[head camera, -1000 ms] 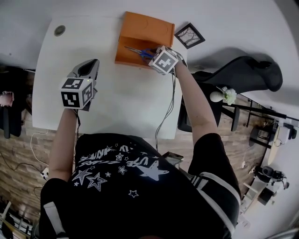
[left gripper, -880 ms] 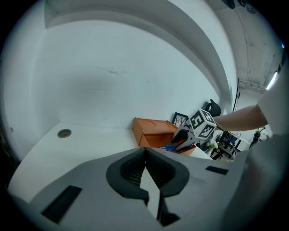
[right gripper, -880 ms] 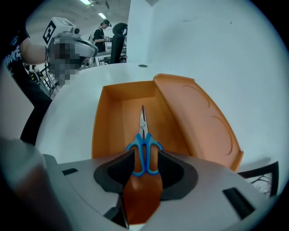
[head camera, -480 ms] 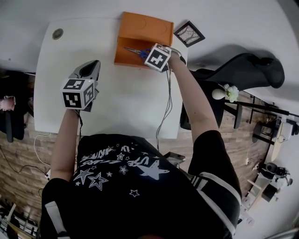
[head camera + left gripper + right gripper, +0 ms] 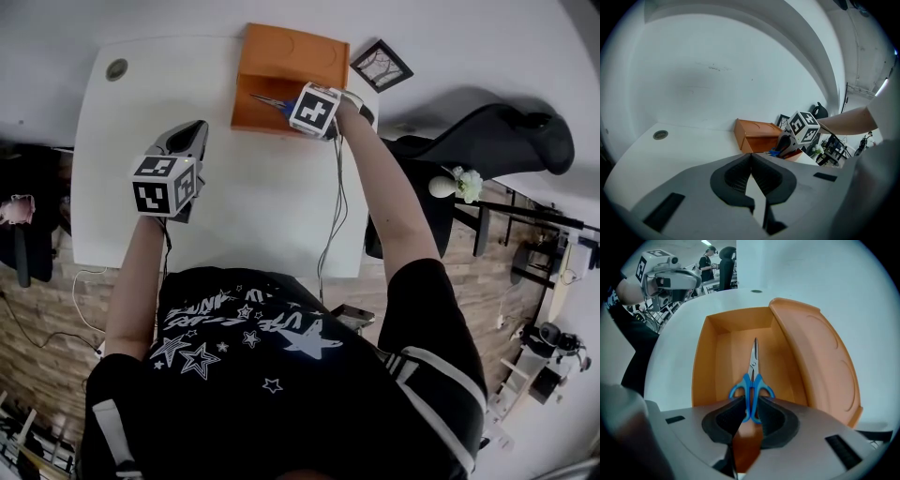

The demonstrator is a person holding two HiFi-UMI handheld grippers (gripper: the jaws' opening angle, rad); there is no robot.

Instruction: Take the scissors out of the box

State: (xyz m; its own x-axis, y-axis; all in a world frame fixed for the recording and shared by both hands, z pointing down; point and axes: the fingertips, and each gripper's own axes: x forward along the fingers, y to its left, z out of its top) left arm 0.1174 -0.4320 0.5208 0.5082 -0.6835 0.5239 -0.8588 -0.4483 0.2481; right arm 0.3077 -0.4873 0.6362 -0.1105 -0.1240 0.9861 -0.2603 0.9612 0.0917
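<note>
An open orange box (image 5: 281, 56) stands at the white table's (image 5: 253, 206) far edge, its lid (image 5: 820, 352) folded back. Blue-handled scissors (image 5: 753, 376) lie flat on the box floor, blades pointing away from me. My right gripper (image 5: 750, 406) points straight down into the box, and its jaws are closing with the scissor handles pinched between the pads. In the head view its marker cube (image 5: 314, 110) covers most of the scissors (image 5: 272, 101). My left gripper (image 5: 187, 136) hovers shut and empty over the table's left half, its pads meeting (image 5: 751, 157).
A small framed picture (image 5: 380, 67) lies to the right of the box. A round grommet hole (image 5: 116, 68) sits in the far left corner. A cable (image 5: 336, 206) trails across the table's right side. A black chair (image 5: 487, 150) stands beyond the right edge.
My right gripper has tipped down further into the box and its cube has shifted slightly toward the far edge. The left gripper has barely moved.
</note>
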